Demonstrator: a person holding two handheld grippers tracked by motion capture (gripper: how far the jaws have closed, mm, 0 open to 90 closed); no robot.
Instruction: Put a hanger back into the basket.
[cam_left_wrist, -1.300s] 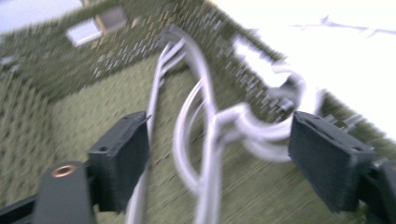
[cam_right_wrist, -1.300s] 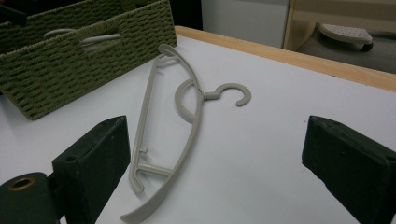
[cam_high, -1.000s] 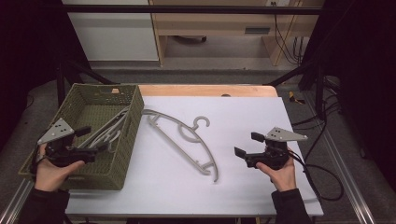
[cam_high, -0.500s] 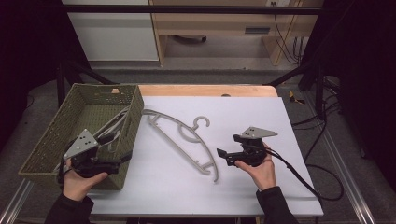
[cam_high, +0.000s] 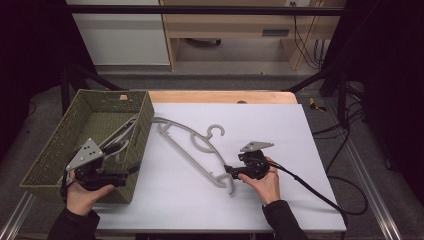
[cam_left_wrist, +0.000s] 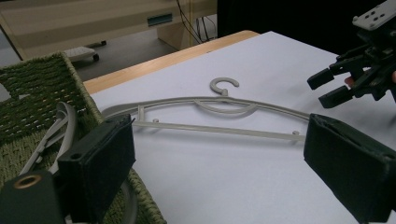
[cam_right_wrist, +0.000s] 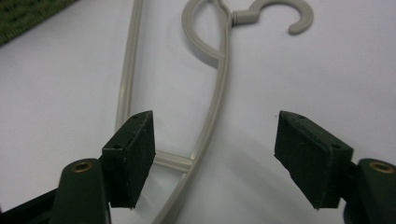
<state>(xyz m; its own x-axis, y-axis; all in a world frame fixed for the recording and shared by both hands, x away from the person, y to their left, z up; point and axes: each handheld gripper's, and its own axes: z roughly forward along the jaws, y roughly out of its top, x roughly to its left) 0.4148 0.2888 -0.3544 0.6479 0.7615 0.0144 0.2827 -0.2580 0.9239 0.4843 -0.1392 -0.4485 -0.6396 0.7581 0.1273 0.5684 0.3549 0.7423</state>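
Up close, the right gripper (cam_right_wrist: 215, 158) view shows its spread, just-narrowing fingers straddling the grey hanger's (cam_high: 192, 145) arm untouched; from above, the hanger runs diagonally from the green basket (cam_high: 60, 145), hook pointing away. Left gripper (cam_left_wrist: 224, 172) fingers spread.

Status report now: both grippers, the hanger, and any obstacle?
Right gripper open, jaws just been closing, astride hanger arm, not gripping. Left gripper open at basket wall. Hanger flat on table, one end against basket. No obstacle.
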